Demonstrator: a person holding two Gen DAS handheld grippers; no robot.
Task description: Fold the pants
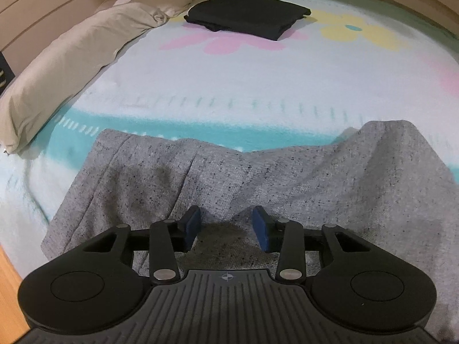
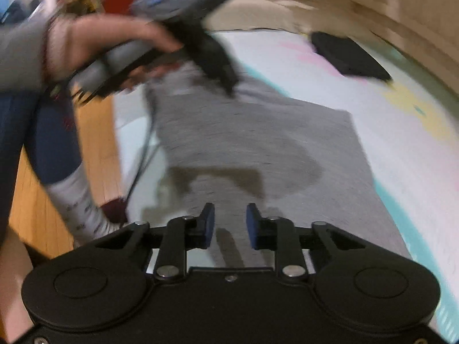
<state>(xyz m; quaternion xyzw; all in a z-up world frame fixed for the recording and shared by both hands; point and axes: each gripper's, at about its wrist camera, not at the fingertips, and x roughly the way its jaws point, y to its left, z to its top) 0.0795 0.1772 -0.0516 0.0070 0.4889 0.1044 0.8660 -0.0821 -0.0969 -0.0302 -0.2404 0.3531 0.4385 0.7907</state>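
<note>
The grey pants (image 1: 218, 177) lie partly folded on the bed (image 1: 258, 86), close to its near edge, where both hands reach them without stretching. The left gripper (image 1: 226, 225) points steeply down over the near part of the cloth; its fingers (image 1: 191, 223) stand partly apart, and a raised ridge of cloth sits between them, but contact with the pads cannot be confirmed. The right gripper (image 2: 227, 223) hangs above the flat cloth with its fingers narrowly apart and empty. A folded black garment (image 1: 246, 14) lies well apart, near the pillow (image 1: 71, 66), presumably to keep the working area free.
</note>
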